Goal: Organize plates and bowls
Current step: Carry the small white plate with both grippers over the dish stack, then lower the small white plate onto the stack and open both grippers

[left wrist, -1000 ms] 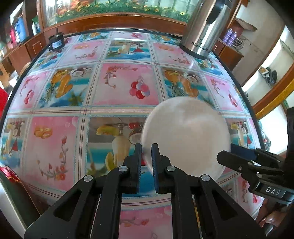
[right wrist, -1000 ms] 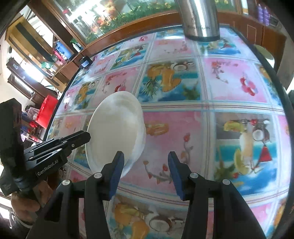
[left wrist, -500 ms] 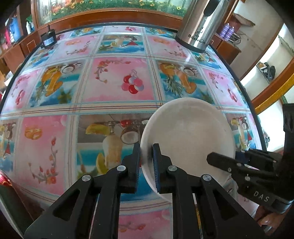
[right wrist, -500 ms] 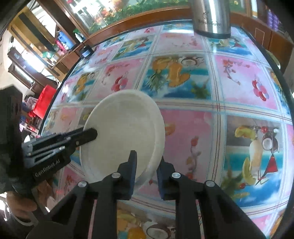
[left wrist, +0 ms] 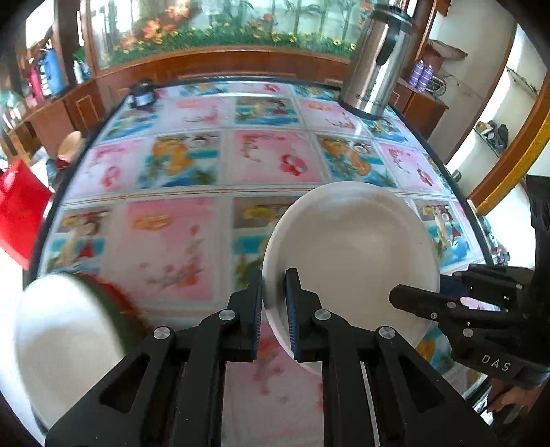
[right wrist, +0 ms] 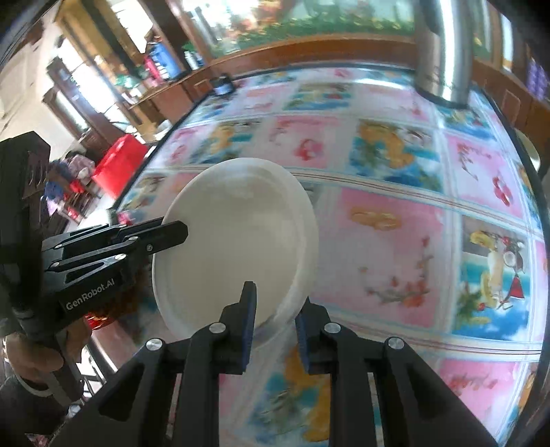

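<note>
Motion blur smears the table [left wrist: 172, 240] and a bowl [left wrist: 65, 340] newly in view lower left. Both hand-held grippers, left [left wrist: 273, 302] and right [right wrist: 275, 309], clamp the white plate [left wrist: 350, 254], now lifted off the table.

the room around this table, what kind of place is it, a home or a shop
Most likely a home dining or living room, though I can't be sure. A glass-topped table with a fruit-print cloth bears a steel thermos jug, and a planted aquarium sits in wooden cabinetry behind it.
</note>
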The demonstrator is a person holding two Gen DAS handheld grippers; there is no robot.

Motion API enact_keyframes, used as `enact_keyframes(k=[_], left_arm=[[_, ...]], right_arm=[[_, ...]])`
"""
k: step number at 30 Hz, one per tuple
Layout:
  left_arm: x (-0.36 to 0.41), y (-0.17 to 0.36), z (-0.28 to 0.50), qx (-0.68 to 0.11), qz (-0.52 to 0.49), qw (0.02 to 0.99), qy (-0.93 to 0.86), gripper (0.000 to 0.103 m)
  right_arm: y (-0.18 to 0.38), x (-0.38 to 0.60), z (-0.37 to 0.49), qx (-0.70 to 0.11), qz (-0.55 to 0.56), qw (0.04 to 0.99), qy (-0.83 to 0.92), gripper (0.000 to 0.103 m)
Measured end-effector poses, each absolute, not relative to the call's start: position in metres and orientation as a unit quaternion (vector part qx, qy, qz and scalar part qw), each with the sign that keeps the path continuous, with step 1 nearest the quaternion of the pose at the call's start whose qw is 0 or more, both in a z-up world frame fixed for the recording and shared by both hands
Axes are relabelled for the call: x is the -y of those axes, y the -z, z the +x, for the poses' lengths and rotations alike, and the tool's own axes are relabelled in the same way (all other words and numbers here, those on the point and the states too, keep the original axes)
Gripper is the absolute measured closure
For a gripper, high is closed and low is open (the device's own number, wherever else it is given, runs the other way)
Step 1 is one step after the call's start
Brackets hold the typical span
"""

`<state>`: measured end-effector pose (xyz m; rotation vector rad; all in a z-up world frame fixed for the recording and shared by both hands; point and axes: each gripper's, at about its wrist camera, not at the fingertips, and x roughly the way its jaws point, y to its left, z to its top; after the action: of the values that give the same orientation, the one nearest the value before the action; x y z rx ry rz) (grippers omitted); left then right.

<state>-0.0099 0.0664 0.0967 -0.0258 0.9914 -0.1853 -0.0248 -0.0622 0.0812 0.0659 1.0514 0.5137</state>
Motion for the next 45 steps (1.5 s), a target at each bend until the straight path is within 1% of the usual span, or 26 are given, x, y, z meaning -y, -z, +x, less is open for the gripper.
enact_keyframes(k=[12,20,36,45], left_arm=[[-0.156,-0.122,-0.06,-0.448,-0.015,0.893,0.044,0.09],[-0.197,-0.131,-0.072,-0.443,0.0,0.896,0.035,0.09],[-0.254,-0.105,-0.069,-0.471,-0.004,0.882,0.032,0.089],[-0.258,-0.092,-0.066,-0.483,-0.006,0.875,0.035,0.089]], right_arm=[[-0.099,-0.031,-0.044,-0.48,-0.024,0.823,-0.304,0.08],[-0.106,-0.075,-0.053,-0.478,-0.047,0.817,-0.32,0.078],[-0.086,-0.144,-0.055,-0.51,-0.085,0.789,-0.332,0.074],[-0.078,-0.151,-0.054,-0.523,-0.087,0.779,-0.334,0.07]])
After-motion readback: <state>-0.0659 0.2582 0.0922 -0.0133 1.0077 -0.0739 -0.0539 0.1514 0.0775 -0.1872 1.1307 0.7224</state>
